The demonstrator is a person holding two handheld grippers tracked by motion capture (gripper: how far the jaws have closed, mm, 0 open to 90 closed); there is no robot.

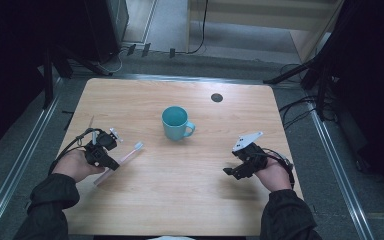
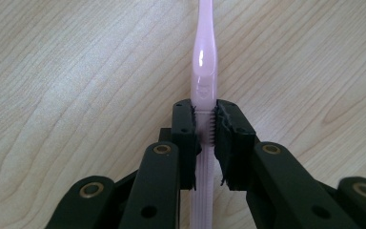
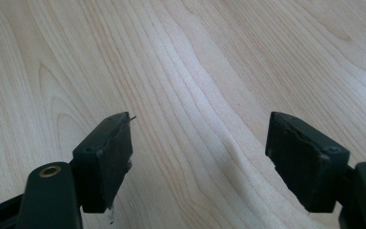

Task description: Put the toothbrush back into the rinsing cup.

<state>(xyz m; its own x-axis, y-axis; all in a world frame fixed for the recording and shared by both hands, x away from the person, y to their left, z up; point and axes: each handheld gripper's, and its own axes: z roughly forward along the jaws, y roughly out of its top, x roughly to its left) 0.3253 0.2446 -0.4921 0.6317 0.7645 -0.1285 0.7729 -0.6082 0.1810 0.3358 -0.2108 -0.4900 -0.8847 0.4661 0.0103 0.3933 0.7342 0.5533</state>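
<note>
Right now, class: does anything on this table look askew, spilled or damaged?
Nothing stands out. The teal mug stands upright and unspilled; the pink toothbrush is clamped in the left claw; the right claw is open over bare table.

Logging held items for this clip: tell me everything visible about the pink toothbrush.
The toothbrush is translucent pale pink plastic, slim, with a ribbed handle and a whitish bristle head. It lies flat on the wooden table, head pointing toward the teal mug but apart from it. The left tongs are shut on its handle.

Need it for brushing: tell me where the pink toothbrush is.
High view: the pink toothbrush lies at the table's left, clamped in the left gripper, left of the teal mug.
</note>
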